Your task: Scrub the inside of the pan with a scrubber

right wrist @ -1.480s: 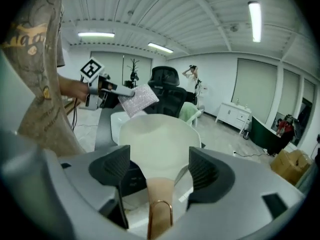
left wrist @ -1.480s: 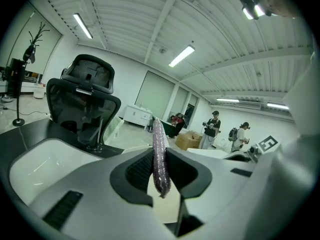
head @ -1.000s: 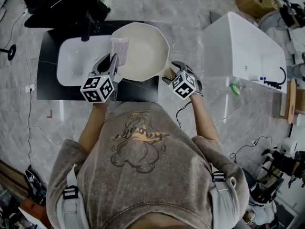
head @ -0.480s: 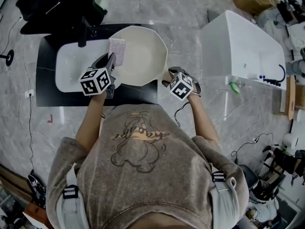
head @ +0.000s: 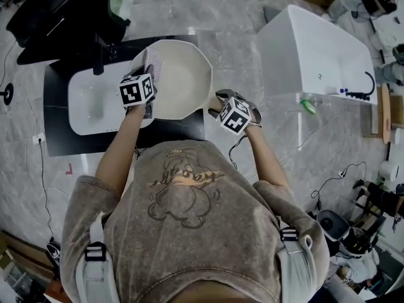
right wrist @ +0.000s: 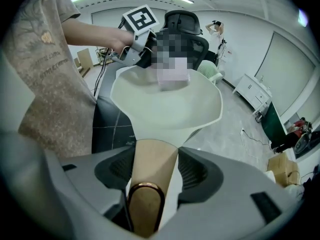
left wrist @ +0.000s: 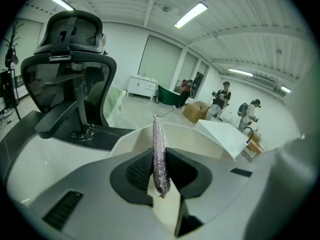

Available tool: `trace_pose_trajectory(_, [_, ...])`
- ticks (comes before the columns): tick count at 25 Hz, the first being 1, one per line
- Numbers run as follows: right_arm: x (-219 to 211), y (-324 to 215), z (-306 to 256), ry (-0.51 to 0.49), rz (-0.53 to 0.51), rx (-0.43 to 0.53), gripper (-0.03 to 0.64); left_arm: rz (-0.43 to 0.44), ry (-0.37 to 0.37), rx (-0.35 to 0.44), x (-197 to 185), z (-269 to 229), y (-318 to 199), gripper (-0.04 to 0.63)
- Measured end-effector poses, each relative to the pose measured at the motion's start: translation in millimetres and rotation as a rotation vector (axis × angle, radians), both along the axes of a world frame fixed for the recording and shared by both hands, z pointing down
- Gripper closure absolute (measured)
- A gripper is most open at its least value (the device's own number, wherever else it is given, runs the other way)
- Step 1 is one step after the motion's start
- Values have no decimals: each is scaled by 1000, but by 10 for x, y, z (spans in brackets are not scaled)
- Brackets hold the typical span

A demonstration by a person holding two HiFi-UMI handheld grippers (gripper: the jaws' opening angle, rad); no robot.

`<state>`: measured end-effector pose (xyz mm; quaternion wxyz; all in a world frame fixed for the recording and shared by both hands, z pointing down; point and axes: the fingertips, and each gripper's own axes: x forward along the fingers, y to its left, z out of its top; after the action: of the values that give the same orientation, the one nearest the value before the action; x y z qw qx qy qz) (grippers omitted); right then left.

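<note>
Cream pan (head: 183,84), glossy, its rim cut into flat facets, hangs over the right end of a white sink (head: 85,106). The sink is set in a black counter (head: 57,137).

Handle (right wrist: 150,154) is smooth tan wood, widening towards the bowl, with a copper-coloured loop at the near end. Right gripper (right wrist: 156,166) has just been closing. Its ribbed dark pads now press on the handle from both sides.

Scrubber (left wrist: 158,144) is a flat pad of silvery-lilac glitter mesh, seen edge-on as a thin upright strip. Left gripper (left wrist: 159,166) has its jaws pinched on the scrubber's lower part.

From the head view the scrubber sits at the pan's far-left wall, just inside the rim. Whether it touches the surface, cannot tell.

A black faucet (head: 98,59) stands behind the sink.
</note>
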<state>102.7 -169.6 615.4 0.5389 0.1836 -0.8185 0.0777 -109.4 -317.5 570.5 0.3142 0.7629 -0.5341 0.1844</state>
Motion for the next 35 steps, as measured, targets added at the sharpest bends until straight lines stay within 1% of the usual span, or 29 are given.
trace_pose_trajectory(4, [-3, -3, 7, -6, -2, 5, 347, 19, -65, 13, 122, 123, -120, 511])
trace_pose_trajectory(6, [-7, 3, 6, -9, -1, 6, 347, 23, -82, 14, 168, 185, -161, 511])
trace_pose_trajectory(12, [-12, 4, 10, -16, -7, 14, 347, 61, -71, -1, 404, 360, -217, 511])
trace_pose_trajectory(20, [-11, 11, 0, -23, -22, 20, 347, 116, -72, -48, 651, 528, -282, 511])
trace_pose_trajectory(27, [-19, 8, 15, -13, -22, 20, 347, 188, -68, -58, 976, 609, -312, 512])
trace_pose_trajectory(30, [-24, 5, 19, -12, -18, 22, 347, 239, -72, -58, 1112, 636, -268, 512])
trace_pose_trajectory(35, [-33, 6, 14, -14, -7, 24, 347, 398, -96, -41, 1430, 646, -73, 512])
